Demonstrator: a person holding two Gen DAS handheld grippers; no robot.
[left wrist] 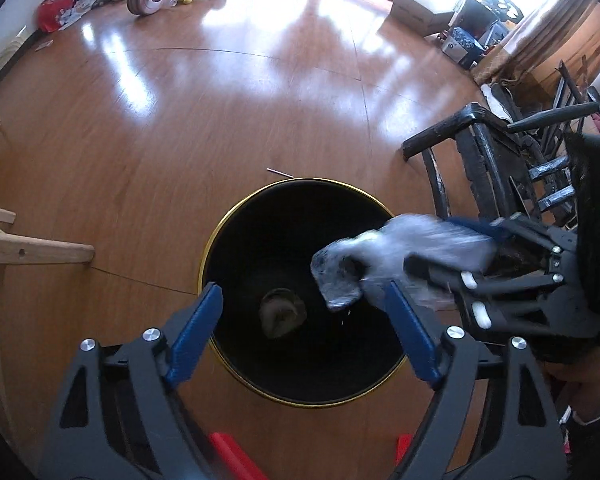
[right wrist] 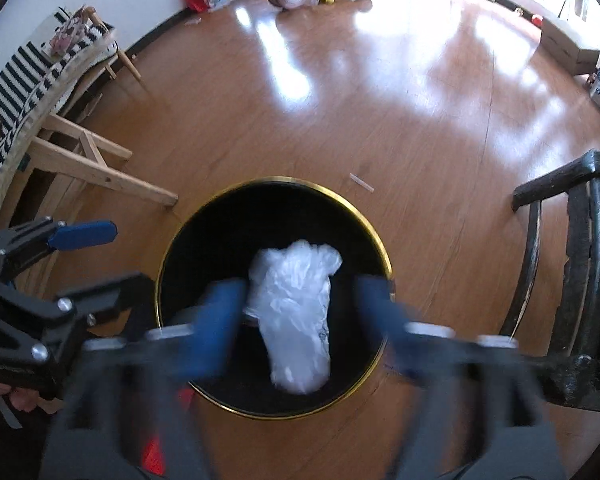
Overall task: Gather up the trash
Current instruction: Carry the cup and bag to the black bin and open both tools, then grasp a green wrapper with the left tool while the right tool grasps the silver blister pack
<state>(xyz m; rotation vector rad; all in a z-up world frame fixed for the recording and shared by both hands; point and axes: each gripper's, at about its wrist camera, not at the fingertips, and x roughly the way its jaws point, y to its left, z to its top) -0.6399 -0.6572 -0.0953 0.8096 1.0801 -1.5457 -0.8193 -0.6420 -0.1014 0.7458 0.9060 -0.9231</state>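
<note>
Now | left gripper [left wrist: 304, 324] jaws apart, empty, above round black gold-rimmed bin [left wrist: 220, 232] | right gripper [right wrist: 300, 316] jaws apart, crumpled white plastic bag [right wrist: 296, 316] loose between them over bin.

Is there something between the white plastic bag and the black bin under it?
Nothing visible. The white plastic bag hangs between the open fingers of the right gripper, directly over the open mouth of the black bin.

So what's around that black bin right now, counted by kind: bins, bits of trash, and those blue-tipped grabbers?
Bins: 1, the black bin with a gold rim.
Trash pieces: 2, a white plastic bag over the bin's mouth and a grey wad at the bottom.
Grabbers: 2, the left gripper and right gripper, both open.
Total: 5
</note>
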